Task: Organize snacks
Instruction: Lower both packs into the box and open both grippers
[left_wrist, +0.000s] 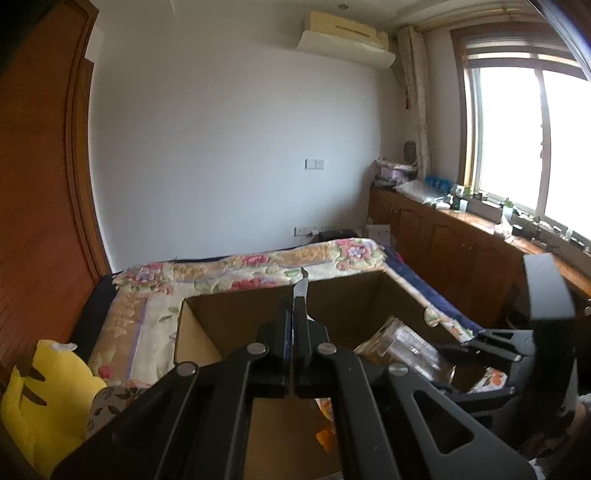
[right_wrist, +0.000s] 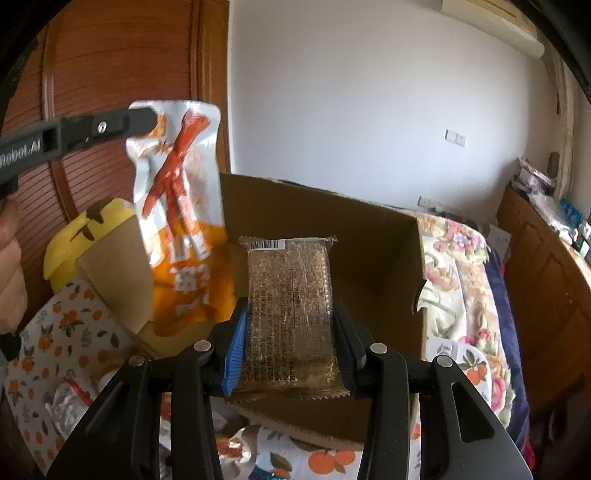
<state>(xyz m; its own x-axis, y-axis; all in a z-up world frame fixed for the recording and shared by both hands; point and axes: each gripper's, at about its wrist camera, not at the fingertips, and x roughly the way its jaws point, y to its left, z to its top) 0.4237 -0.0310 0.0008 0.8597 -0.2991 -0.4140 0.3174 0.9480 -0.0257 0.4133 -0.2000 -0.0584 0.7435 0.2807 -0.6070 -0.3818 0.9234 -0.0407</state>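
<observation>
An open cardboard box (right_wrist: 384, 258) sits on a floral bedspread; it also shows in the left wrist view (left_wrist: 236, 306). My left gripper (left_wrist: 293, 314) is shut on the top edge of a silver and orange snack pouch (right_wrist: 181, 221), which hangs above the box's left side. Only the pouch's thin edge (left_wrist: 301, 288) shows in the left wrist view. My right gripper (right_wrist: 290, 332) is shut on a clear-wrapped grain bar (right_wrist: 291, 314), held over the box's near wall. In the left wrist view the right gripper (left_wrist: 458, 350) holds that bar (left_wrist: 402, 343) at the box's right.
A yellow plush toy (left_wrist: 44, 398) lies left of the box. A cloth with orange fruit print (right_wrist: 55, 332) holds a small foil packet (right_wrist: 66, 406). Wooden wardrobe doors (right_wrist: 110, 74) stand at the left. A wooden counter with clutter (left_wrist: 480, 229) runs under the window at right.
</observation>
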